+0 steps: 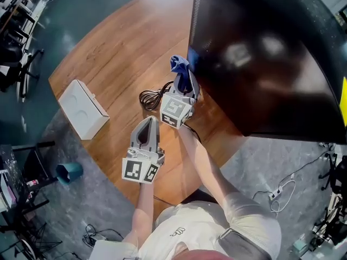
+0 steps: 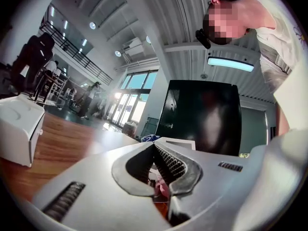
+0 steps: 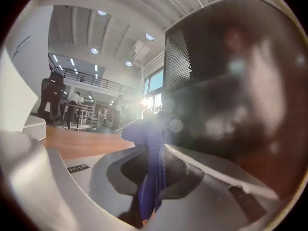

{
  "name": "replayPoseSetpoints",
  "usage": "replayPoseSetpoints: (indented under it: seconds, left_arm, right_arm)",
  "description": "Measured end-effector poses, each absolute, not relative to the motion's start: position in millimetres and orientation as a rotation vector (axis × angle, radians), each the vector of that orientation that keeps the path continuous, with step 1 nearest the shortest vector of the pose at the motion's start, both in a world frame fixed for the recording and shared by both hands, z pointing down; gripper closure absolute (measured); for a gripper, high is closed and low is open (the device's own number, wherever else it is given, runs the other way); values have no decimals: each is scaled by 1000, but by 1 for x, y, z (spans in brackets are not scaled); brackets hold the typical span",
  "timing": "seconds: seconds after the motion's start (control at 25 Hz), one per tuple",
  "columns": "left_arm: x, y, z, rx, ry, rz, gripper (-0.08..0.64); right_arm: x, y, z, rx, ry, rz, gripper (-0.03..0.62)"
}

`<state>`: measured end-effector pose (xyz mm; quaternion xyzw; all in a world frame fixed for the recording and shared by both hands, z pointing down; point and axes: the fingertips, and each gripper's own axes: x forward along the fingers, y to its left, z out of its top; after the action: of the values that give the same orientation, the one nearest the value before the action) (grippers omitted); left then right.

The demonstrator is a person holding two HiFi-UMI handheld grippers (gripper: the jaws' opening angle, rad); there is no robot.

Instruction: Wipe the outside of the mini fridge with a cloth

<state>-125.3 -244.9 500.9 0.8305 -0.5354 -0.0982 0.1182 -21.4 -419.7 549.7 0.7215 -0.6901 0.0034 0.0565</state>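
Right gripper (image 1: 183, 79) clamped on blue cloth (image 1: 179, 64). The cloth runs lengthwise between the jaws, its bunched end past the tips at the mini fridge (image 1: 260, 64) corner, contact unclear. Left gripper (image 1: 147, 124) trails behind, jaws together, empty.

Mini fridge (image 1: 260, 64): cut off by the head view's top and right edges. Cloth (image 3: 151, 177): lower end hidden between the right gripper's (image 3: 154, 147) jaws; top washed out by glare. Cable (image 1: 152, 97): partly hidden behind that gripper.

- left gripper (image 1: 147, 122) sits nearer the body, jaws pressed together, nothing in them
- right gripper (image 1: 185, 84) is farther out, forearm stretched, jaws pinching the blue cloth (image 1: 179, 64)
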Motion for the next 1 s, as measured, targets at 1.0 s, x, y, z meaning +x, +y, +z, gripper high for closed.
replayPoseSetpoints:
  seconds: [1.0]
  left_arm:
    - [-100, -227, 494, 2469, -1543, -259, 555]
  right_arm:
    - [32, -383, 556, 2368, -1944, 149, 530]
